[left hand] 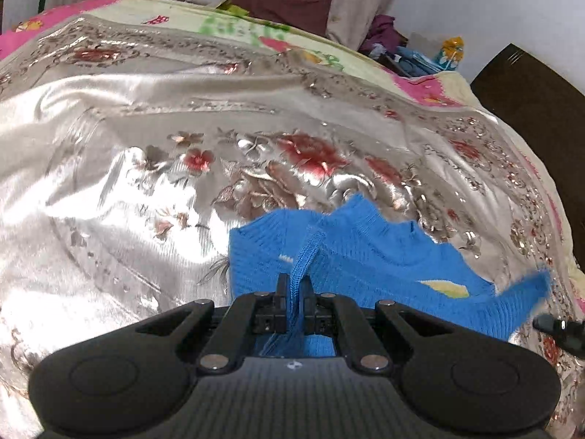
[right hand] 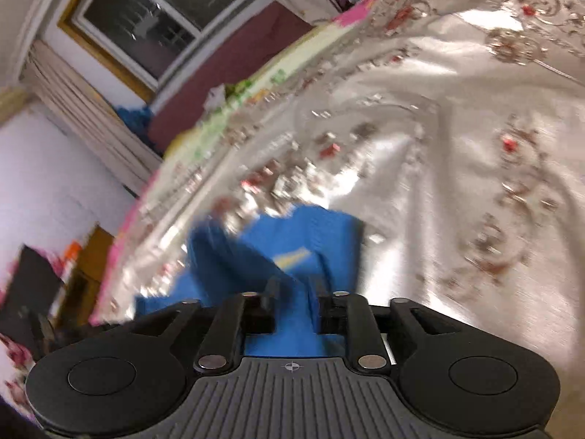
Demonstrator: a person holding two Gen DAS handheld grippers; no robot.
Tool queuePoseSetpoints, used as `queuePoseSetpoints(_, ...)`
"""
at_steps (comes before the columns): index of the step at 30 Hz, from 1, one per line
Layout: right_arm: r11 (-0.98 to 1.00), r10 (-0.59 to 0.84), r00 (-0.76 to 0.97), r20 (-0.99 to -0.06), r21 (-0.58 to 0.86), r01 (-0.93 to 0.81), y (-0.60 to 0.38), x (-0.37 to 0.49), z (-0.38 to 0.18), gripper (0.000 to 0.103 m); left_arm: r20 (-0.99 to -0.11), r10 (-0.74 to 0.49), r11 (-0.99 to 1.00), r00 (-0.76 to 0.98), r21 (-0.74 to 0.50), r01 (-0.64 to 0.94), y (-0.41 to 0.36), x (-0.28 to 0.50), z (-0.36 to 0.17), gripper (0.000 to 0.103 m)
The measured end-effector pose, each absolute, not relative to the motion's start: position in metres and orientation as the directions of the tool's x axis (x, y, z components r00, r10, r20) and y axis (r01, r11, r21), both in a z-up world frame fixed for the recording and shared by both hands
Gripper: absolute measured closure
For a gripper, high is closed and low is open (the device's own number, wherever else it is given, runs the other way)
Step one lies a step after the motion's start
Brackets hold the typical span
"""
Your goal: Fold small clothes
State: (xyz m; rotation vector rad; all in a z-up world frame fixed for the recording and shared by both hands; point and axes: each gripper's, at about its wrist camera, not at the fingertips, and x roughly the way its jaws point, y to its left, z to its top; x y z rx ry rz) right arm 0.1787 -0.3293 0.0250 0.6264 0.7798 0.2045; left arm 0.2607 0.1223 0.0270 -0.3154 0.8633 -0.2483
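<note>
A small blue knit sweater (left hand: pixel 365 256) with a yellow patch lies on the shiny silver floral bedspread (left hand: pixel 146 146). My left gripper (left hand: pixel 294 281) is shut on a ribbed blue edge of the sweater, which runs up between its fingers. In the right wrist view, which is tilted and blurred, my right gripper (right hand: pixel 294 285) is shut on another part of the blue sweater (right hand: pixel 292 241), whose cloth fills the gap between the fingers. The right gripper's tip (left hand: pixel 559 327) shows at the right edge of the left wrist view, beside the sweater's corner.
The bedspread (right hand: pixel 438 146) covers a bed with a pink and cream blanket (left hand: pixel 435 89) under it. A dark wooden board (left hand: pixel 541 102) stands at the right. Clothes are piled (left hand: pixel 387 36) at the far side. A window (right hand: pixel 164 18) and curtains (right hand: pixel 84 109) show beyond.
</note>
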Motion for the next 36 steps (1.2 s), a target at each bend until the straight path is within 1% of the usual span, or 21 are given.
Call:
queuePoseSetpoints(2,0.835,0.377,0.689,-0.619,0.549,0.036,-0.327,0.175,0.022,0.081,-0.707,-0.329,0.928,0.626,-0.365,0.076,0.121,0.265,0.026,0.093)
queuePoseSetpoints(4,0.854,0.377,0.683,-0.625,0.521,0.006,-0.322,0.179,0.022,0.075,-0.710,-0.325,0.927,0.625,-0.369,0.064,0.122,0.269,0.025,0.093)
queuePoseSetpoints(5,0.860,0.380,0.684,-0.622,0.511,-0.013,-0.317,0.184,0.022,0.069,-0.712,-0.324,0.927,0.623,-0.372,0.058,0.122,0.270,0.025,0.093)
queuePoseSetpoints(6,0.863,0.384,0.686,-0.617,0.504,-0.031,-0.314,0.189,0.022,0.066,-0.714,-0.321,0.927,0.622,-0.373,0.051,0.123,0.270,0.024,0.093)
queuePoseSetpoints(10,0.882,0.383,0.689,-0.615,0.464,-0.076,-0.298,0.220,0.018,0.066,-0.724,-0.316,0.926,0.613,-0.377,0.032,0.125,0.267,0.018,0.093)
queuePoseSetpoints(15,0.900,0.374,0.655,-0.657,0.428,-0.084,-0.281,0.259,0.003,0.066,-0.725,-0.328,0.917,0.606,-0.399,0.019,0.129,0.265,0.012,0.093)
queuePoseSetpoints(20,0.911,0.371,0.626,-0.686,0.400,-0.101,-0.266,0.281,-0.006,0.066,-0.721,-0.349,0.914,0.598,-0.404,0.046,0.126,0.264,0.015,0.093)
queuePoseSetpoints(21,0.915,0.365,0.622,-0.692,0.390,-0.103,-0.263,0.283,-0.007,0.068,-0.723,-0.352,0.914,0.595,-0.401,0.053,0.124,0.264,0.015,0.092)
queuePoseSetpoints(22,0.924,0.348,0.622,-0.702,0.371,-0.099,-0.260,0.283,-0.007,0.073,-0.726,-0.351,0.917,0.592,-0.394,0.061,0.122,0.263,0.015,0.092)
queuePoseSetpoints(24,0.945,0.305,0.622,-0.722,0.313,-0.100,-0.255,0.282,-0.006,0.097,-0.732,-0.346,0.923,0.587,-0.378,0.073,0.119,0.263,0.015,0.092)
queuePoseSetpoints(26,0.948,0.302,0.623,-0.722,0.299,-0.114,-0.253,0.277,-0.003,0.098,-0.732,-0.353,0.922,0.583,-0.379,0.082,0.118,0.263,0.016,0.092)
queuePoseSetpoints(29,0.937,0.323,0.652,-0.686,0.330,-0.117,-0.257,0.267,0.011,0.098,-0.722,-0.364,0.917,0.588,-0.390,0.089,0.118,0.261,0.019,0.093)
queuePoseSetpoints(33,0.897,0.363,0.715,-0.598,0.432,-0.094,-0.274,0.257,0.039,0.098,-0.685,-0.370,0.906,0.627,-0.417,0.078,0.126,0.260,0.031,0.093)
queuePoseSetpoints(36,0.878,0.355,0.761,-0.544,0.473,-0.071,-0.286,0.254,0.054,0.098,-0.648,-0.365,0.894,0.668,-0.443,0.059,0.137,0.260,0.041,0.093)
